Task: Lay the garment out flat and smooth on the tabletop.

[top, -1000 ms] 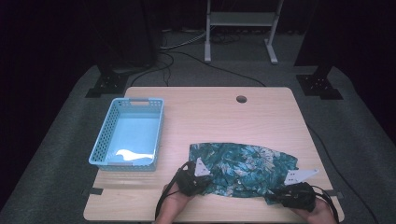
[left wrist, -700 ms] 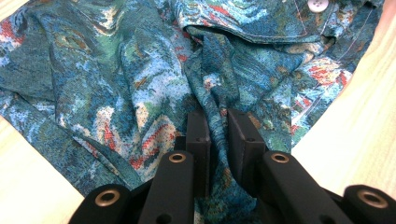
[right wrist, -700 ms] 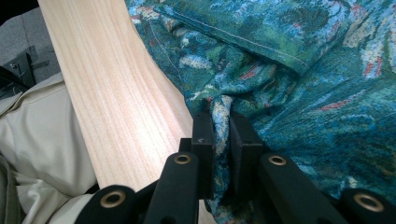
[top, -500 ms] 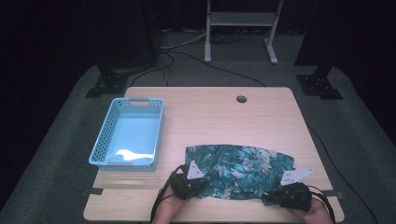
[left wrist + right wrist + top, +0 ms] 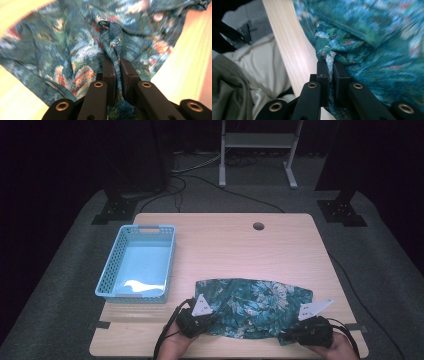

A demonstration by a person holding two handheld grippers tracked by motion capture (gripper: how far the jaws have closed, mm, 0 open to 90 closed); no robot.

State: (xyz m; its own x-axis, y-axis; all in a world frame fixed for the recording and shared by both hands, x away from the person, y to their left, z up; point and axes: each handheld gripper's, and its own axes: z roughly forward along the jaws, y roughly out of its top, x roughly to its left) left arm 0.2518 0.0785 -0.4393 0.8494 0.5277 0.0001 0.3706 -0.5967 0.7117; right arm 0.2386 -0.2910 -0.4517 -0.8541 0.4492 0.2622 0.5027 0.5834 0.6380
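High view: floral garment (image 5: 252,307) lies near-right on the counter (image 5: 240,245); left hand-held gripper (image 5: 196,324) and right hand-held gripper (image 5: 307,334) each pinch its near edge. Probably mid-fold; next, lift both together.

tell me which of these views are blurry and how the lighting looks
High view: sharp enough; the table is brightly lit, the room around it nearly black, and a pale glare patch sits in the blue basket. Left gripper view: the patterned cloth is smeared by blur, while the left claw stays crisp. Right gripper view: the cloth blurs toward the top right, and the right claw is sharp.
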